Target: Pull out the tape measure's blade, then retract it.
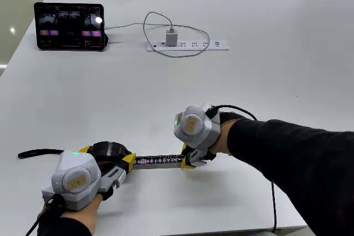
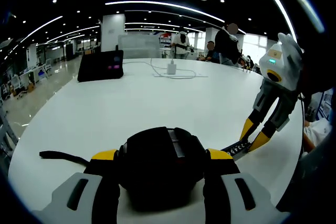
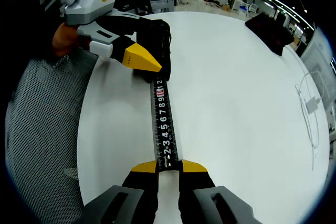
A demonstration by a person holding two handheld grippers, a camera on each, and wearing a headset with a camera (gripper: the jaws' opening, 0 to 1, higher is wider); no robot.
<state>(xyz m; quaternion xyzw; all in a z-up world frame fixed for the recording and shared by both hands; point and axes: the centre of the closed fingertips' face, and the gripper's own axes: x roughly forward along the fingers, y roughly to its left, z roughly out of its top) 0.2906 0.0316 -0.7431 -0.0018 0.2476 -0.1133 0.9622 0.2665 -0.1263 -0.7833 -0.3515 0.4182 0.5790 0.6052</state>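
Jaws of the left gripper [image 2: 161, 155] clamp the round black tape measure case [image 1: 109, 150]; the right gripper [image 3: 168, 167], jaws pinching the dark numbered blade [image 3: 163, 119], should pull straight away from it.

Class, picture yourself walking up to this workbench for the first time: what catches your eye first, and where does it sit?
First comes the black tape measure at the near edge of the table, clamped in the left tool, its numbered blade drawn out to the right tool, which pinches its tip. Then the lit tablet at the far left, and the white power strip with a charger plugged in, near the far middle.
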